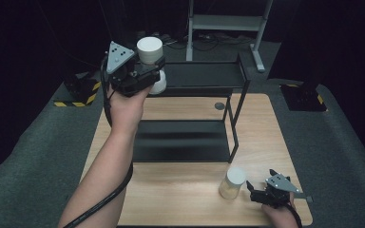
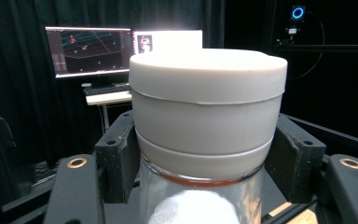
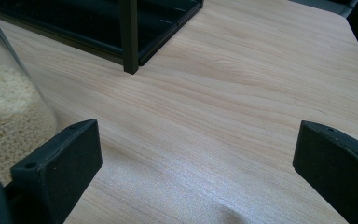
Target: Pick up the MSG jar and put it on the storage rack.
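My left gripper (image 1: 145, 71) is raised above the back left of the table, shut on a clear jar with a white lid (image 1: 150, 52). In the left gripper view the jar (image 2: 205, 121) stands upright between both jaws, which press its neck just under the lid, and white contents show through the glass at the bottom. A second jar (image 1: 232, 183) with a white lid and pale grainy contents stands on the wooden table (image 1: 180, 190) near the front right. My right gripper (image 1: 259, 190) rests open just to its right; the same jar (image 3: 9, 121) sits beside its left jaw.
A black two-level shelf rack (image 1: 190, 109) stands on the middle and back of the table, and one leg (image 3: 129, 37) is close ahead of the right gripper. Grey carpet surrounds the table. A metal stand (image 1: 225, 23) is behind it.
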`<state>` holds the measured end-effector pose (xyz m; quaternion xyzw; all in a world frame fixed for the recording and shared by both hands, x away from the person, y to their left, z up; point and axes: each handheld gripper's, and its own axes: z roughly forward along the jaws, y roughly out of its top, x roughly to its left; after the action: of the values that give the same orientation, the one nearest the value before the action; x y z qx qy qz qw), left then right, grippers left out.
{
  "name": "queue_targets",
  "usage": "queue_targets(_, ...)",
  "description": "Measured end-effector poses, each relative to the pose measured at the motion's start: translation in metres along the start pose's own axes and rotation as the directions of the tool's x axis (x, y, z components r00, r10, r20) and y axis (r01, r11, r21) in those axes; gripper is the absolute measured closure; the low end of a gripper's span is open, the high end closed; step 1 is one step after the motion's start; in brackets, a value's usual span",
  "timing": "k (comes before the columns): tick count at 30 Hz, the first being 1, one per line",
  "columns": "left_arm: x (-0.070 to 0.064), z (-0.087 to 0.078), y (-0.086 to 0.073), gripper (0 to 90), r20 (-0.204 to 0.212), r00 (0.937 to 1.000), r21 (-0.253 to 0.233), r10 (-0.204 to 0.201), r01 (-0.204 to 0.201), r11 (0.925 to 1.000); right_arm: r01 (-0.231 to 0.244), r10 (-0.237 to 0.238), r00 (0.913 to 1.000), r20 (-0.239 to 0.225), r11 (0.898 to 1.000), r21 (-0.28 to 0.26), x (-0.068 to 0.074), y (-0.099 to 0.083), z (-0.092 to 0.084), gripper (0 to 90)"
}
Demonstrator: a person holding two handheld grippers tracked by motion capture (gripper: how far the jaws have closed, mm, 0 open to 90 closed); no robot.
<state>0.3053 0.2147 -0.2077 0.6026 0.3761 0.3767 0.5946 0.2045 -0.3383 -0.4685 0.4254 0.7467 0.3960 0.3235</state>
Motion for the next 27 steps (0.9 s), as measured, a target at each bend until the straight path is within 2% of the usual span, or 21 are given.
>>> queue_targets(14, 0.001, 0.018, 0.001, 34.8, -0.05, 0.9988, 0.013, -0.001, 0.002, 0.9999, -0.011, 0.011, 0.9999, -0.006, 1.0, -0.006, -0.002, -0.001, 0.0, 0.6)
queue_targets(27, 0.003, 0.028, -0.004, 34.8, -0.067, 0.9978, 0.019, -0.006, 0.008, 0.9998, -0.013, 0.013, 0.9999, -0.008, 1.0, -0.01, -0.003, -0.002, -0.001, 0.6)
